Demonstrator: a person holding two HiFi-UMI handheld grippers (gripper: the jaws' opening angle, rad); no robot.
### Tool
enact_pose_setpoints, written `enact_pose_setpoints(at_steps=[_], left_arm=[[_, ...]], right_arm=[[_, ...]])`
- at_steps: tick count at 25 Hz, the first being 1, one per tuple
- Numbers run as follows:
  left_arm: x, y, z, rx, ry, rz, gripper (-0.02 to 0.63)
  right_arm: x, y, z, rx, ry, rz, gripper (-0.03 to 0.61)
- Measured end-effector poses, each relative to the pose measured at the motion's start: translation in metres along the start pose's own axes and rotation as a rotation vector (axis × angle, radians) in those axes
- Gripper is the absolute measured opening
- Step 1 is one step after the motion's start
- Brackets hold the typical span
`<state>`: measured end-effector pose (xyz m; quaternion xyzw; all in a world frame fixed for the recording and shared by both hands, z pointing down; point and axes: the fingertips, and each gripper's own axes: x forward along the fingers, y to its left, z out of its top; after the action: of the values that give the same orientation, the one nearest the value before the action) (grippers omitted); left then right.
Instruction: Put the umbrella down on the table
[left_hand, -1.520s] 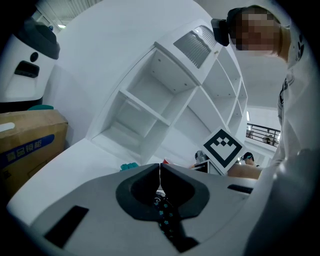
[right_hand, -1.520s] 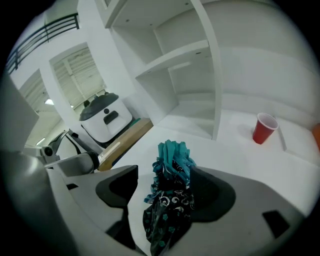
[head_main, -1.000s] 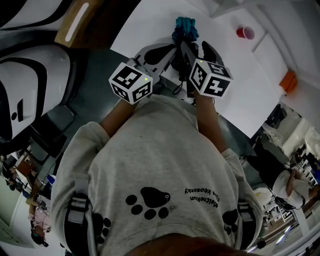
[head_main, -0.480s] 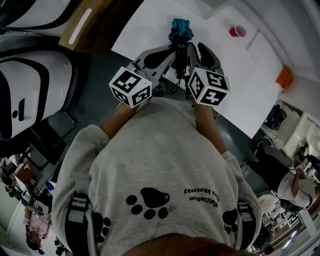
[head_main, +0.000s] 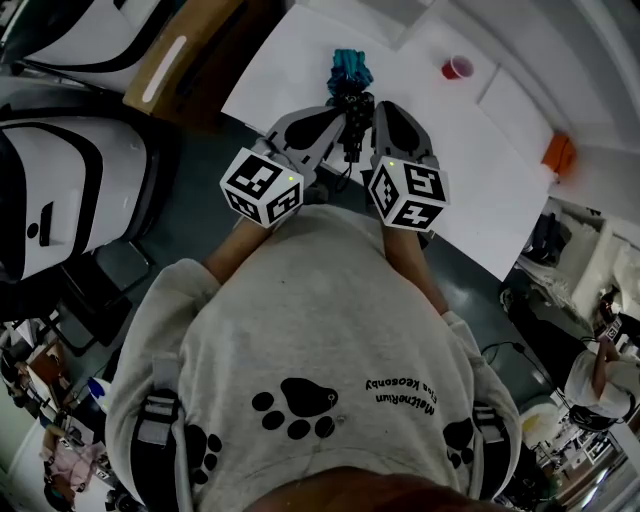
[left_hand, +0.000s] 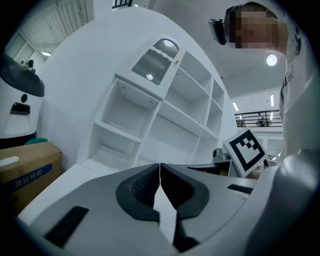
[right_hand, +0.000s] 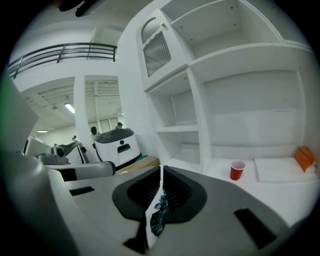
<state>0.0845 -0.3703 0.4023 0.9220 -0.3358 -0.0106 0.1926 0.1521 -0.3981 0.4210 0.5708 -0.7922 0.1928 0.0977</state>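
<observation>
The folded teal umbrella (head_main: 350, 68) lies on the white table (head_main: 470, 180), its black handle (head_main: 354, 106) pointing back toward me. My left gripper (head_main: 336, 108) hangs just left of the handle, jaws together with nothing in them (left_hand: 160, 167). My right gripper (head_main: 378, 106) hangs just right of the handle. Its jaws have just been closing and now meet (right_hand: 161, 171). Through the slit below the right gripper's tips a strip of the umbrella (right_hand: 159, 212) shows; it looks to lie beyond the jaws, not pinched in them.
A red cup (head_main: 457, 68) stands far back on the table, and an orange object (head_main: 558, 155) sits at its right end. A cardboard box (head_main: 170, 60) and white machines (head_main: 60, 190) stand at the left. White shelves (left_hand: 150, 120) rise behind the table.
The right gripper's jaws went from wide open around the handle to closed. Both grippers rose and drew back a little. The umbrella stayed on the table.
</observation>
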Motion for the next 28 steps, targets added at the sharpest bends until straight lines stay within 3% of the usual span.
enact_pose_setpoints(at_steps=[13, 28], left_arm=[[-0.027, -0.049, 0.017, 0.073, -0.073, 0.028, 0.02], [-0.041, -0.046, 0.026, 0.104, -0.061, -0.004, 0.02]], right_arm=[[-0.065, 0.025, 0.01, -0.076, -0.155, 0.039, 0.041], [-0.074, 0.044, 0.005, -0.106, -0.183, 0.002, 0.034]])
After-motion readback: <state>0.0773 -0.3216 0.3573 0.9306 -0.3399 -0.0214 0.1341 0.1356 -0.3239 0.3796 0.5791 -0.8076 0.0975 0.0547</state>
